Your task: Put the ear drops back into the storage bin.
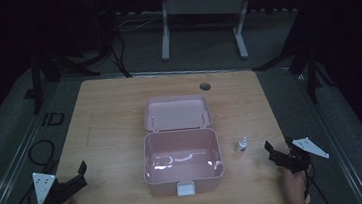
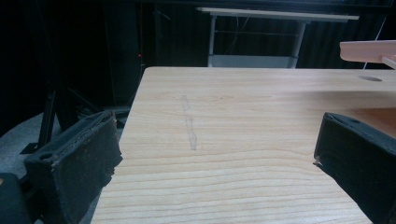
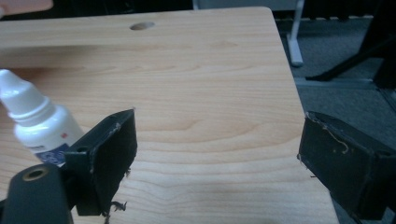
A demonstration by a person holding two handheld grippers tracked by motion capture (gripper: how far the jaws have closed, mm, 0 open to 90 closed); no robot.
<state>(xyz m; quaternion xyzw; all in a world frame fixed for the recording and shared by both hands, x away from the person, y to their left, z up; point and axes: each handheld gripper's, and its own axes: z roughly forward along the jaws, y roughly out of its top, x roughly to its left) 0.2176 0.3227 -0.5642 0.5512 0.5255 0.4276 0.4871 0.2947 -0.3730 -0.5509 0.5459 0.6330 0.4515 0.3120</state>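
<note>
An open pink box [image 1: 184,179] stands in the middle of the wooden table, its lid [image 1: 176,112] folded back flat behind it. The box looks empty inside. A small white dropper bottle [image 1: 242,145] stands upright just right of the box. My right gripper [image 1: 278,145] is open a little to the right of the bottle, nothing between its jaws. In the right gripper view the bottle [image 3: 39,123] stands outside the left jaw of that gripper [image 3: 217,149]. My left gripper [image 1: 80,175] is open near the table's front left corner, over bare wood [image 2: 215,154].
A round cable hole [image 1: 205,86] sits in the table behind the lid. The table's right edge [image 3: 289,84] runs close beside my right gripper. The lid's edge [image 2: 369,50] juts in at the far right. A white desk frame [image 1: 200,9] stands beyond the table.
</note>
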